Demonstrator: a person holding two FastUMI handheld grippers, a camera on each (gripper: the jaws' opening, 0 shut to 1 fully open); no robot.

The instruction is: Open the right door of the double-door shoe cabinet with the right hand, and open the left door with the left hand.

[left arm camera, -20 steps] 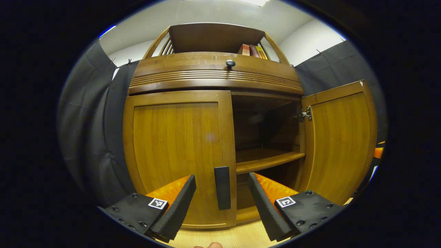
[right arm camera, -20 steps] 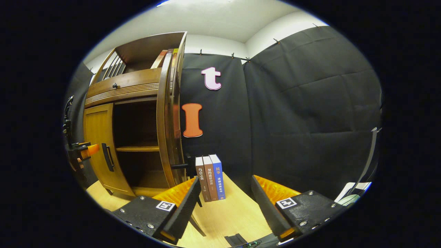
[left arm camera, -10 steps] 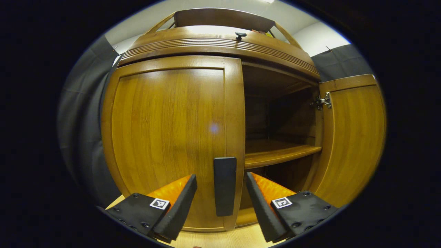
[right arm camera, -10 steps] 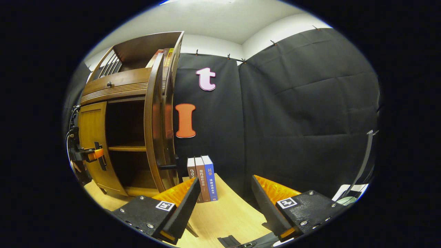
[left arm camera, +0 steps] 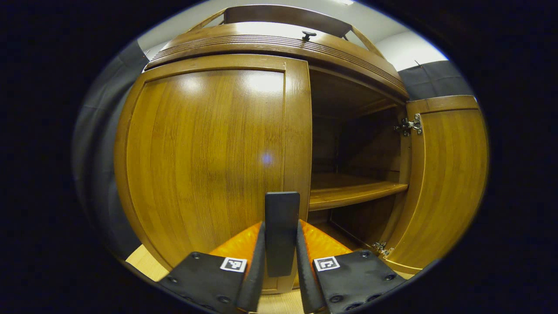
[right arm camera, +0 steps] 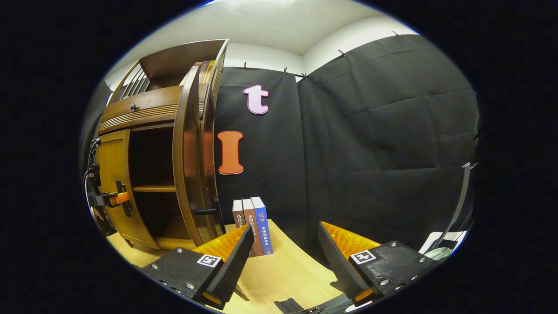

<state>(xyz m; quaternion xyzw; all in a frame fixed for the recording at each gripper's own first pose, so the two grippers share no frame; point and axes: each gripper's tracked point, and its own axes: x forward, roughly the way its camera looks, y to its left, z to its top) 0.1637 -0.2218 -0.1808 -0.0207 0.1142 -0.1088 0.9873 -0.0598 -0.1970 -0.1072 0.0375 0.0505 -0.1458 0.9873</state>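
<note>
In the left gripper view, the left tool (left arm camera: 281, 261) is clamped on the black handle (left arm camera: 282, 226) of the cabinet's left door (left arm camera: 205, 161), both pads pressing its sides. That door is closed. The right door (left arm camera: 444, 174) stands swung open, showing a shelf (left arm camera: 348, 194) inside. In the right gripper view, the right tool (right arm camera: 285, 257) hangs with its fingers apart over the wooden surface (right arm camera: 283, 274), holding nothing, well to the right of the cabinet (right arm camera: 148, 113). Three books (right arm camera: 253, 224) stand upright just right of the open door.
</note>
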